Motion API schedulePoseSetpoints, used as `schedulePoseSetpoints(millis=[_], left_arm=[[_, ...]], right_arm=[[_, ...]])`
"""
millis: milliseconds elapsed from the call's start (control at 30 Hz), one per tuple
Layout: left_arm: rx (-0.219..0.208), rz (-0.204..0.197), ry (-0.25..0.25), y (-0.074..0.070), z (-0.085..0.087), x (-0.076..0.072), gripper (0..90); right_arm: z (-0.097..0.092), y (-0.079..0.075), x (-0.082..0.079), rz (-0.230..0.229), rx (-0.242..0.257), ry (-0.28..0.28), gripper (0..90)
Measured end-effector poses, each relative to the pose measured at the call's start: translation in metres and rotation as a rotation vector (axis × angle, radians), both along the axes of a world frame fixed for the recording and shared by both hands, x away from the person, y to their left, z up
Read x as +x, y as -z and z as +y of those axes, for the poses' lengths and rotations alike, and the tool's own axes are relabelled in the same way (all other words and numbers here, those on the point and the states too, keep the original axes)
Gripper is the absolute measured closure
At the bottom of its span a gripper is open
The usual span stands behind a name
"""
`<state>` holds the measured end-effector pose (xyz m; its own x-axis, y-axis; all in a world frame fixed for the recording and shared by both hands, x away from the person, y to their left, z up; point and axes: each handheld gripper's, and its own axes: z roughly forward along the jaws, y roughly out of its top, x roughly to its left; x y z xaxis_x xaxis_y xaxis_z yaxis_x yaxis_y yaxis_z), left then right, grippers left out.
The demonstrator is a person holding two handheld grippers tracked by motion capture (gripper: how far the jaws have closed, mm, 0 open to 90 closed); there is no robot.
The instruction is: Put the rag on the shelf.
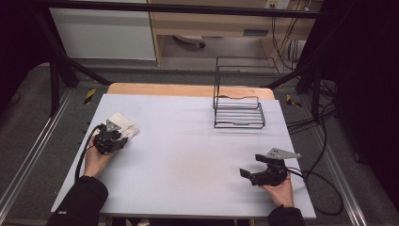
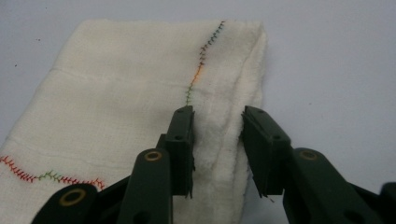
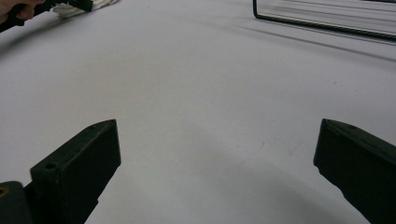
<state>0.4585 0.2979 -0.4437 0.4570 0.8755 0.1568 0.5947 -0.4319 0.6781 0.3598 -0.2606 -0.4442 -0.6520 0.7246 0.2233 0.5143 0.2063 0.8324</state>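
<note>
A folded white cloth (image 1: 124,123) with coloured stitching lies at the table's left side. My left gripper (image 1: 121,137) is at its near edge. In the left gripper view the cloth (image 2: 116,93) spreads out on the table and the gripper (image 2: 217,135) has its two jaws narrowed around the thick folded right edge, with a ridge of fabric pinched between them. My right gripper (image 1: 245,173) rests low at the front right, pointing left, away from the cloth. It (image 3: 217,154) stands wide open over bare table with nothing between its jaws.
A black wire rack (image 1: 238,113) stands at the back right of the pale grey table (image 1: 188,150), and its base bar (image 3: 327,23) crosses the top of the right gripper view. Cables trail off the right edge. The person's other hand and the cloth (image 3: 100,4) sit far left.
</note>
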Motion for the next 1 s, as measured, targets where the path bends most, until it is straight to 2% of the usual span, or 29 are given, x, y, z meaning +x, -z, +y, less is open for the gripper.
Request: schedulePoseSetpoints(millis=[167, 333, 367, 500, 767, 1000], left_arm=[[0.019, 0.008, -0.01, -0.001, -0.002, 0.002, 68.3], [0.069, 0.004, -0.03, -0.002, -0.006, 0.002, 74.3], [0.065, 0.009, -0.034, -0.002, -0.006, 0.003, 77.5], [0.031, 0.016, -0.031, -0.003, -0.001, 0.004, 79.6], [0.015, 0.008, -0.027, -0.004, 0.002, 0.003, 82.1], [-0.045, 0.007, -0.005, -0.014, 0.0, -0.005, 82.6]], right_arm=[[0.0, 0.0, 0.0, -0.002, 0.0, -0.001, 1.2], [0.0, 0.0, 0.0, -0.001, 0.001, -0.001, 1.2], [0.0, 0.0, 0.0, -0.001, 0.0, -0.001, 1.2], [0.0, 0.0, 0.0, 0.001, 0.001, 0.0, 1.3], [0.0, 0.0, 0.0, 0.005, 0.002, -0.002, 1.5], [0.0, 0.0, 0.0, 0.004, 0.001, -0.007, 1.7]])
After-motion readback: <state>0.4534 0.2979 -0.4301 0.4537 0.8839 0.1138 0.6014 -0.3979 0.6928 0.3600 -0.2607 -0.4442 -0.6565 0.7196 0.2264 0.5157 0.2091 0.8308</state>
